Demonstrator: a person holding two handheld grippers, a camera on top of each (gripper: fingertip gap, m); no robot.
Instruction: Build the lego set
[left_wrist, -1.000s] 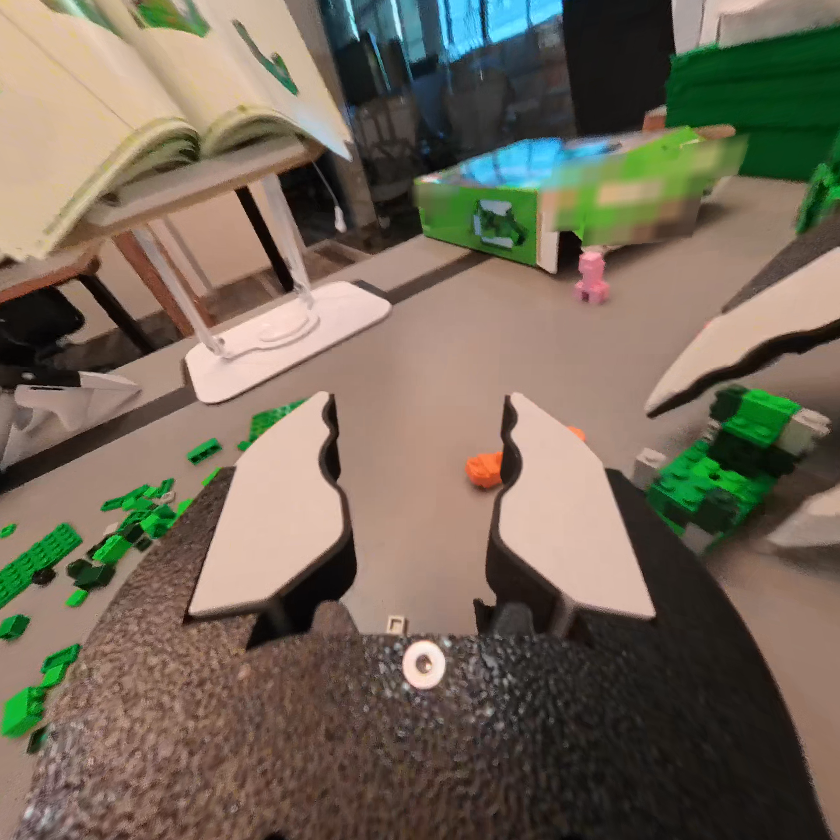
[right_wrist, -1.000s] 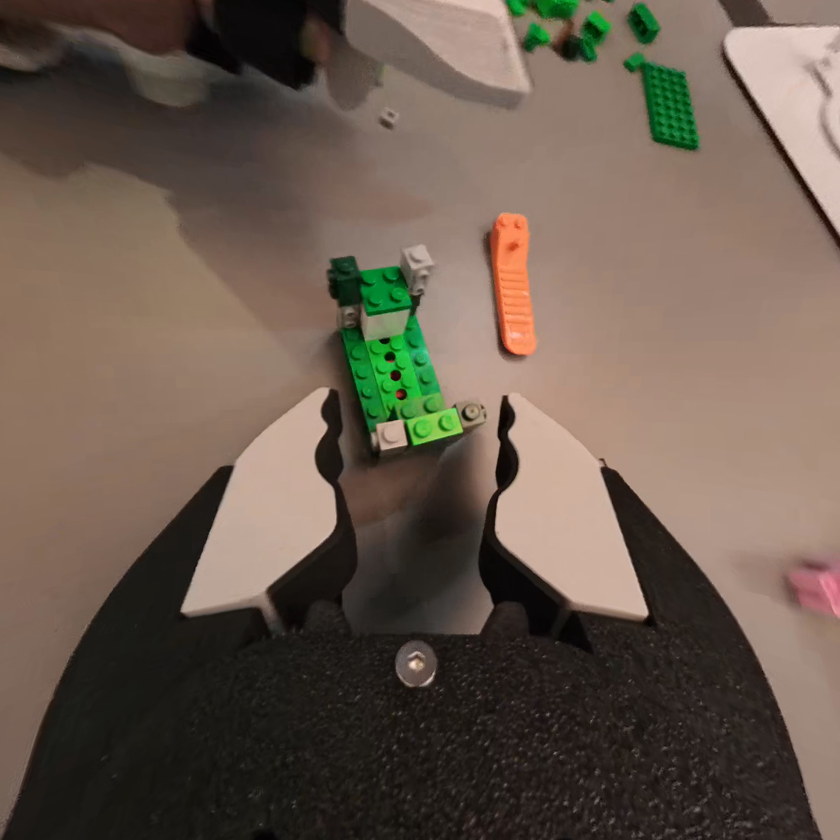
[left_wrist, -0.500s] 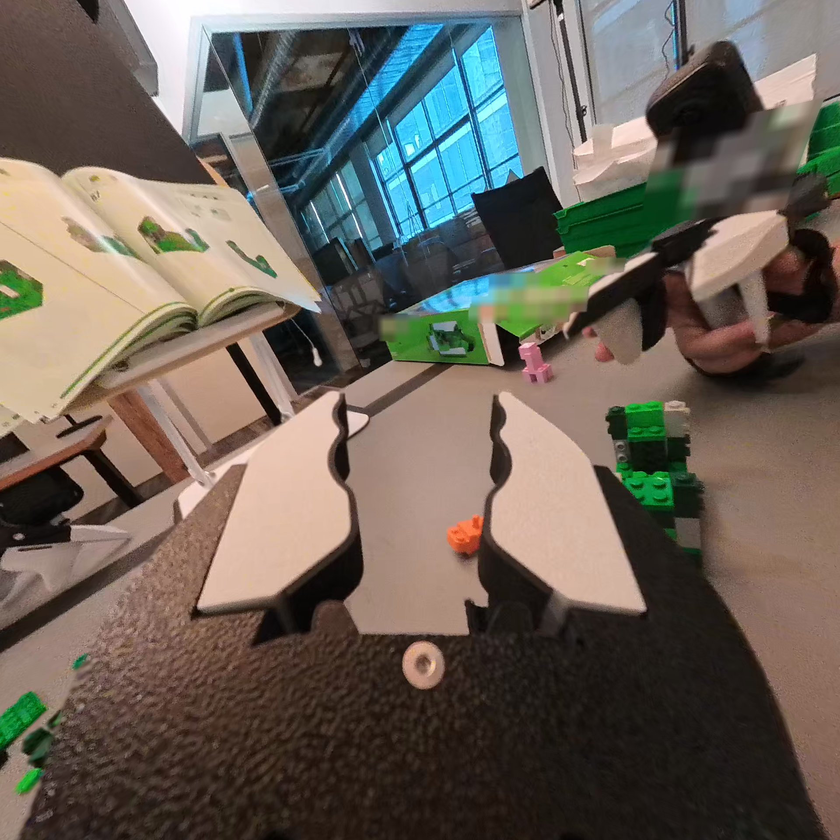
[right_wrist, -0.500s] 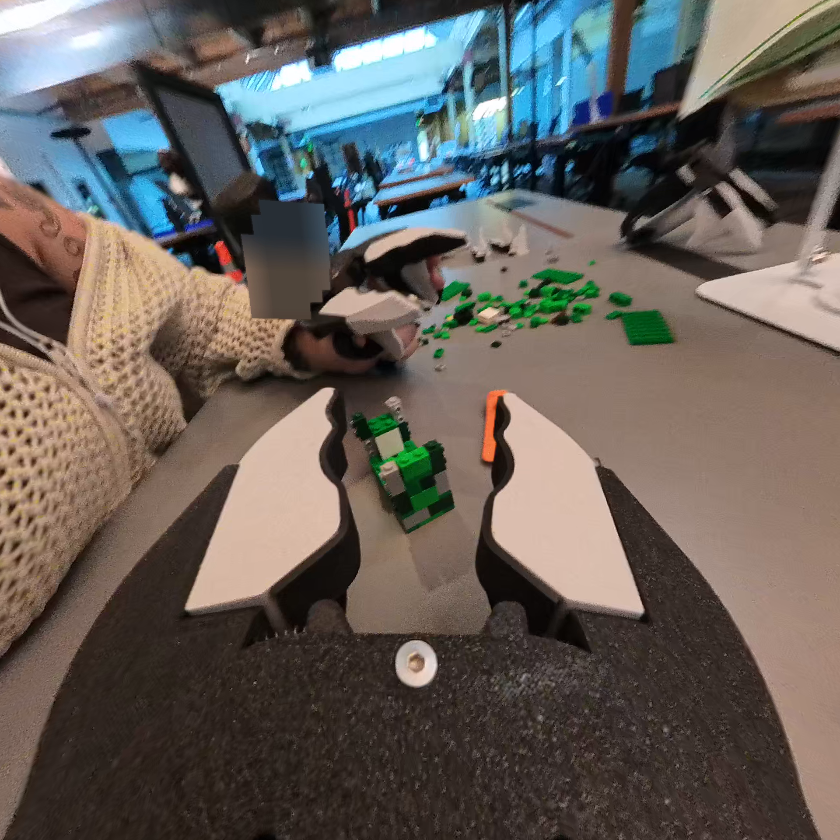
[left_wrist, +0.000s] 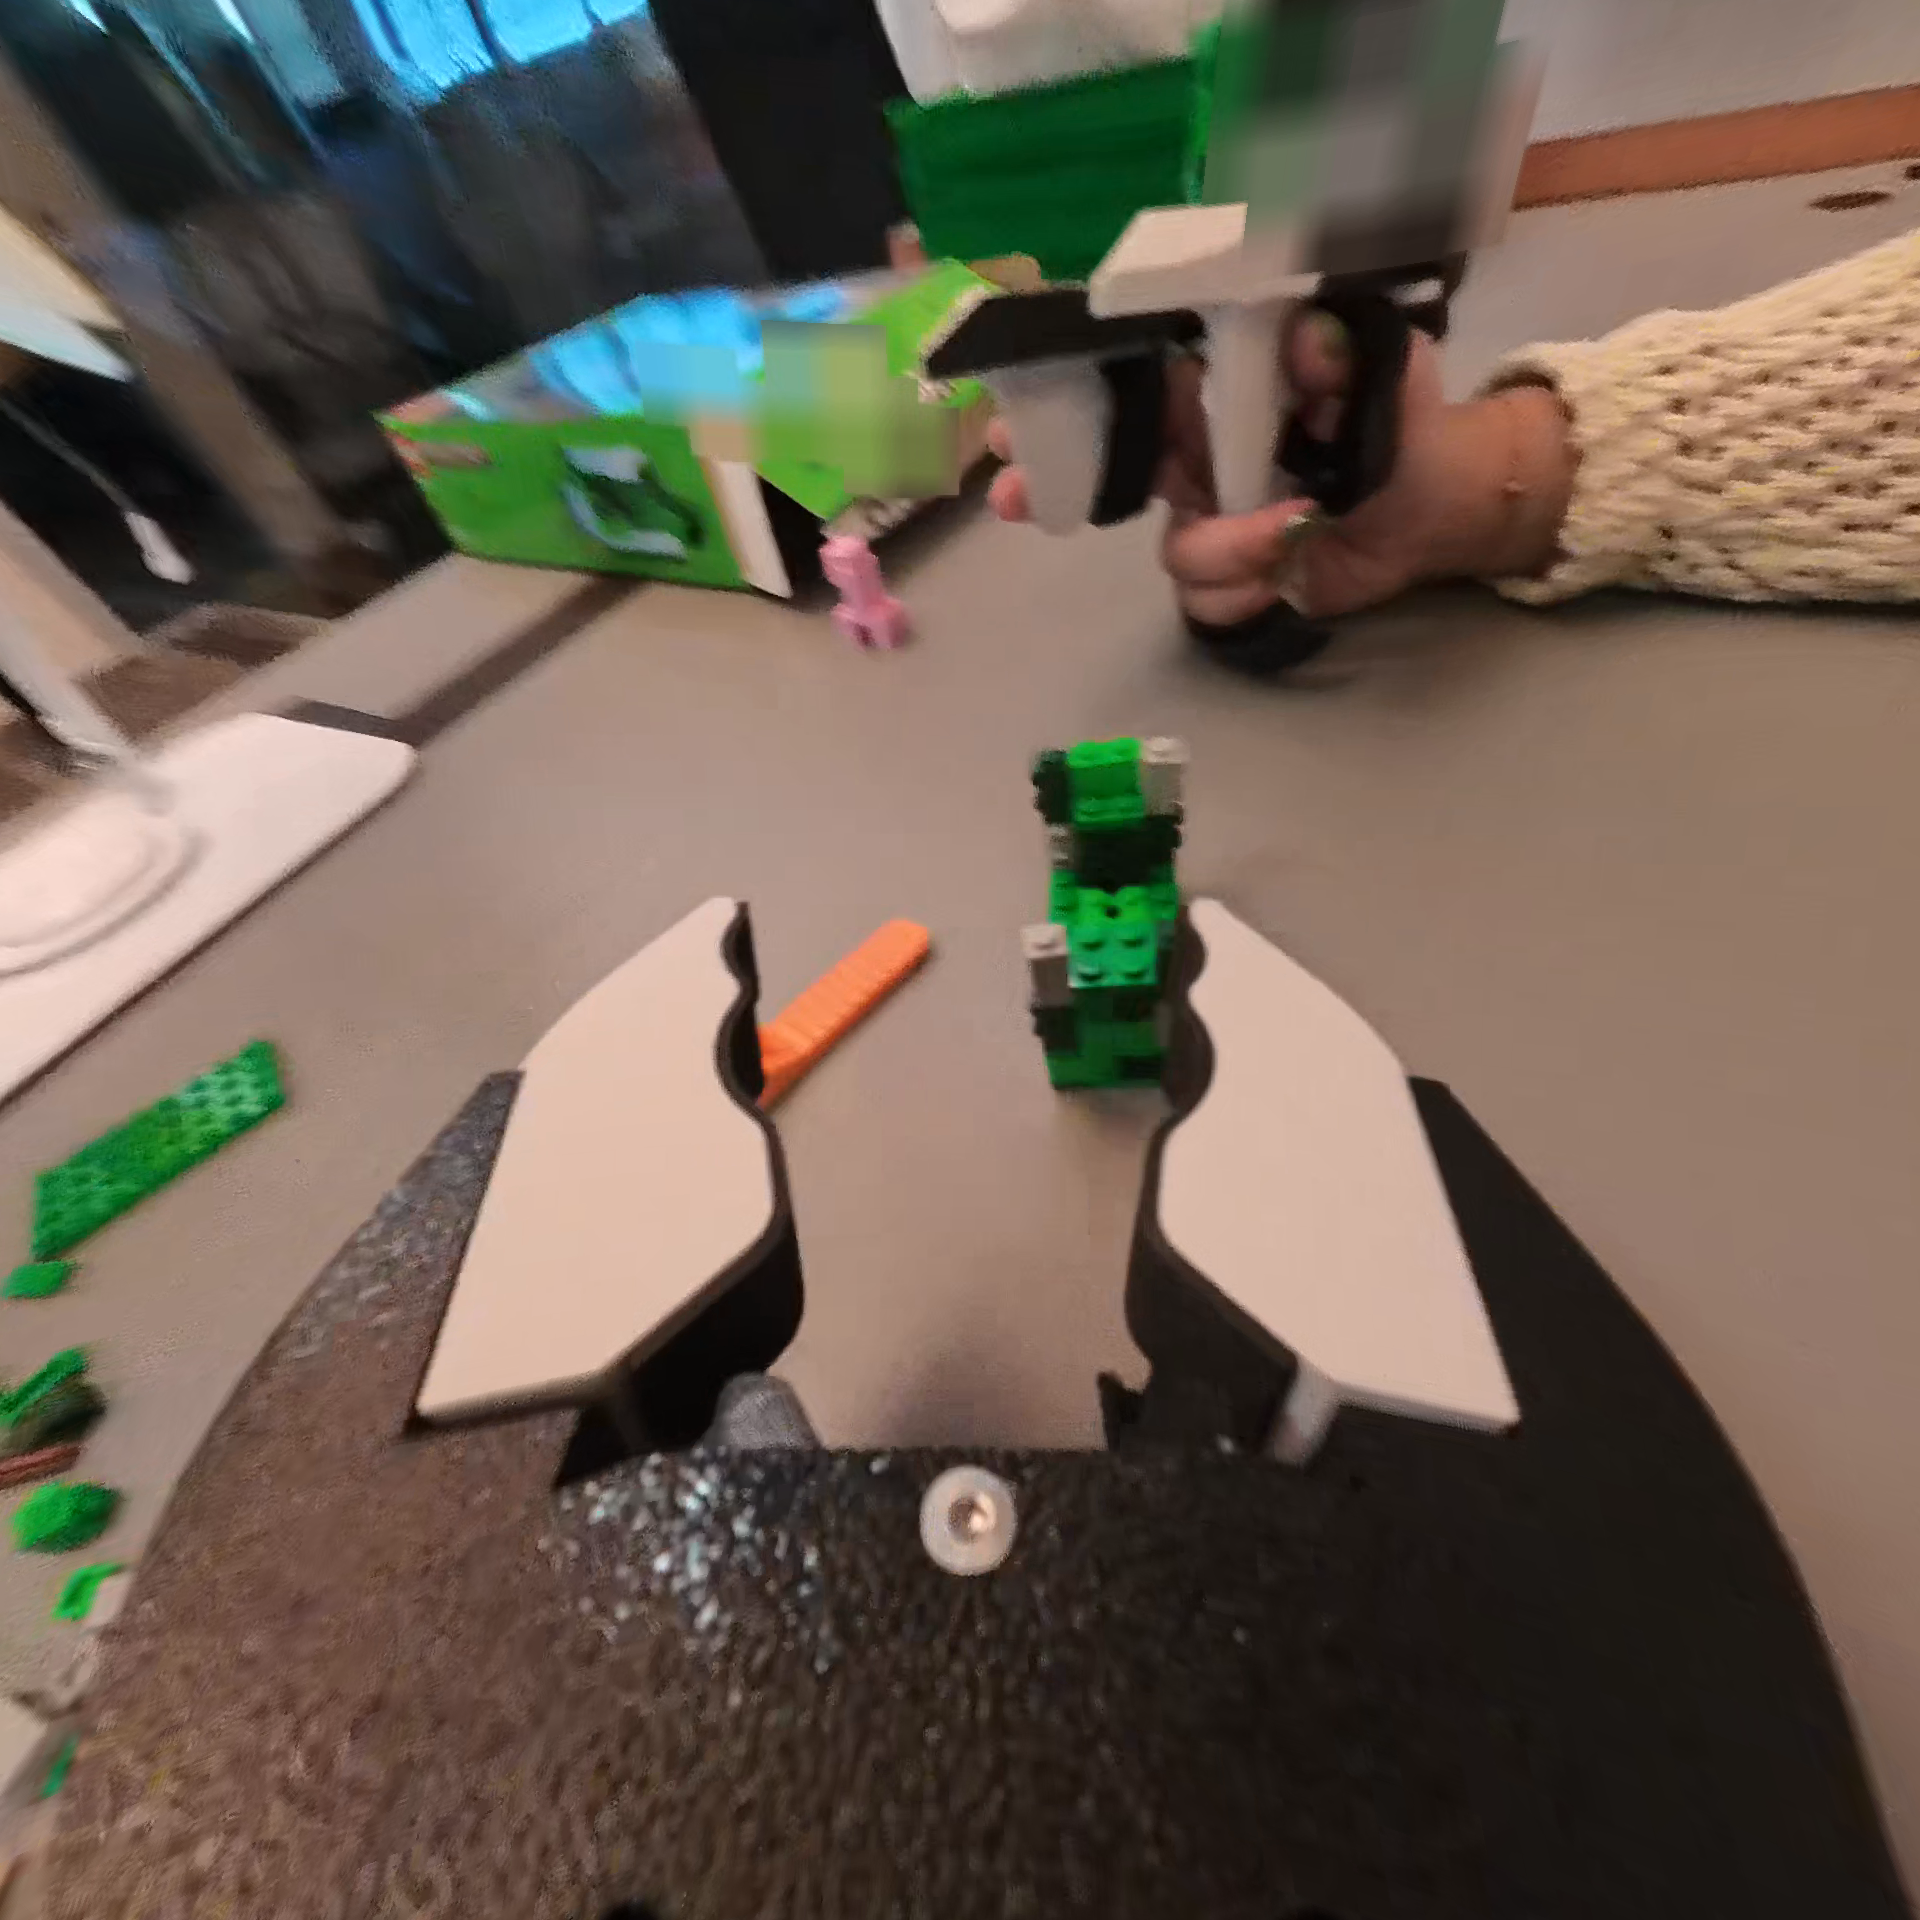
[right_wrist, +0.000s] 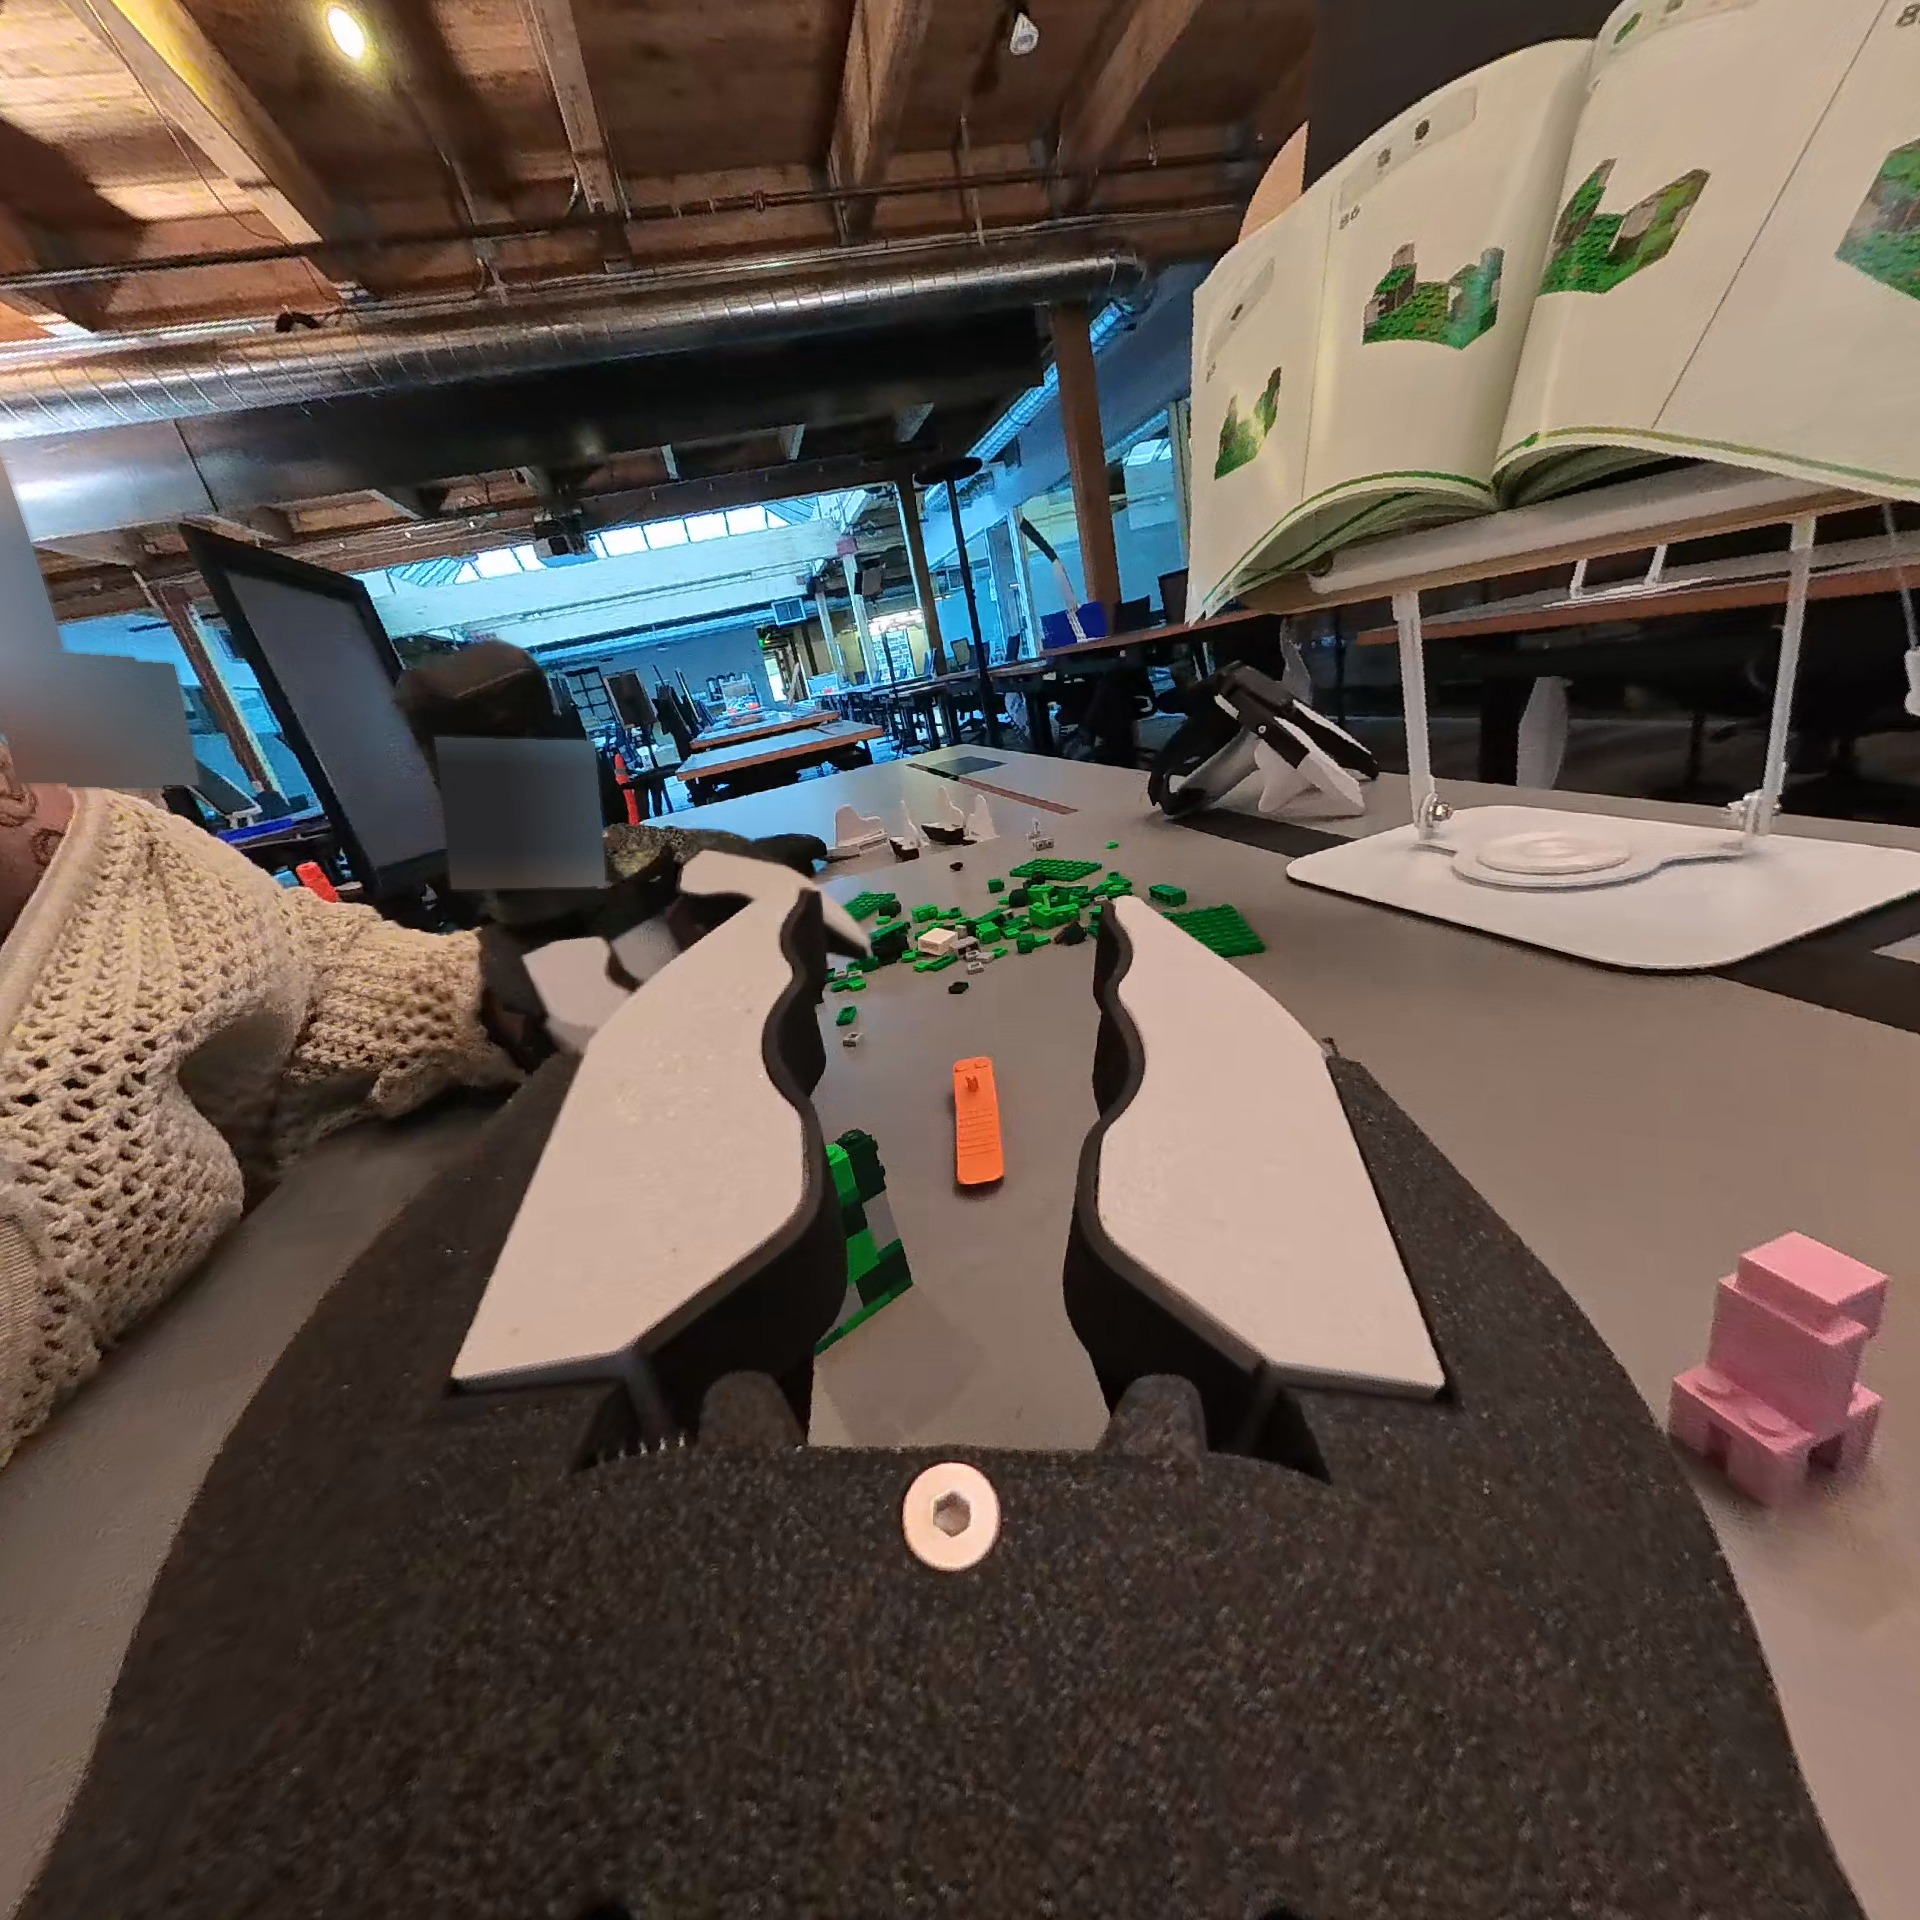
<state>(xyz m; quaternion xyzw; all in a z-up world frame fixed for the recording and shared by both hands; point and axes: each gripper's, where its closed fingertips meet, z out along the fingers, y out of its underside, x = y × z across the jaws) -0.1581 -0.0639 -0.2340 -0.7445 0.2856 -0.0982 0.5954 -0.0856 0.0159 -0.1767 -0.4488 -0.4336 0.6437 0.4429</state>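
Note:
The green lego build (left_wrist: 1107, 935) stands upright on the grey table (left_wrist: 1558, 987). My left gripper (left_wrist: 966, 925) is open and empty, and the build sits just inside its right fingertip. My right gripper (right_wrist: 956, 925) is open and empty. Its left finger hides most of the build (right_wrist: 862, 1236). In the left wrist view the right gripper (left_wrist: 987, 436) is held low over the table beyond the build. An orange brick separator (left_wrist: 842, 997) lies left of the build and shows between the right gripper's fingers (right_wrist: 977, 1132).
Loose green pieces (right_wrist: 997, 914) and a green plate (left_wrist: 156, 1143) lie to one side. An open instruction book (right_wrist: 1558, 312) rests on a white stand (right_wrist: 1621, 883). A pink figure (right_wrist: 1777, 1361), a green box (left_wrist: 623, 488) and a spare gripper (right_wrist: 1257, 769) are on the table. Left tips to right tips: about 12 cm. The orange brick separator (left_wrist: 842, 997) lies some 7 cm from my left tips, 15 cm from my right tips. Look for it in the right wrist view (right_wrist: 978, 1134) too.
My left gripper has tilted down and swung toward the build, which now sits by its right fingertip. My right gripper has drawn back and tilted up; the build slid behind its left finger.

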